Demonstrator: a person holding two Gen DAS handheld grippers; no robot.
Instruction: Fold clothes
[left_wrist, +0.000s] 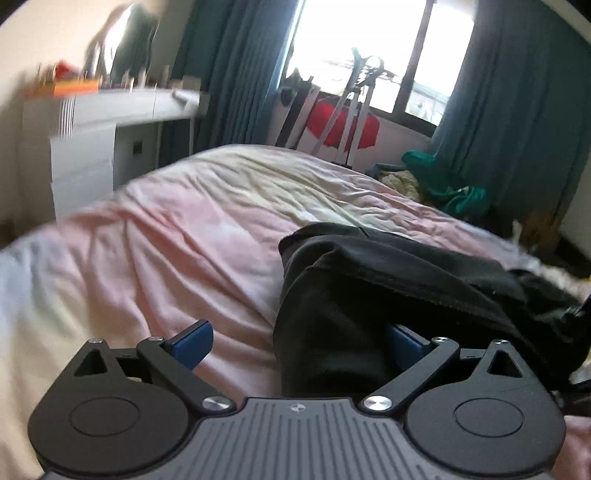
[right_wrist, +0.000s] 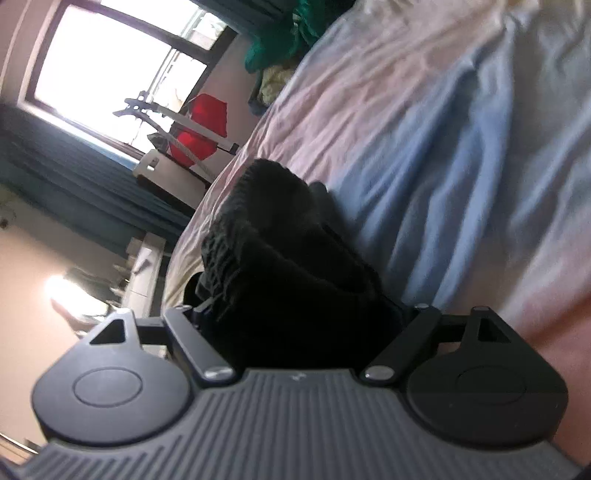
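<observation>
Slipping looked the main risk: the black garment (left_wrist: 369, 295), bunched on the bed (left_wrist: 184, 240), could slide loose and spoil the fold. The left claw (left_wrist: 299, 343) stood wide, cloth draped over one finger. The right claw (right_wrist: 301, 317) was buried in cloth; its grip couldn't be told.

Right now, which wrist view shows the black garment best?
The left wrist view: the black garment lies on the pink bedspread, folds and one edge visible, reaching between the left gripper fingers, which stand wide apart. In the right wrist view, the garment is a dark bunch filling the right gripper.
</observation>
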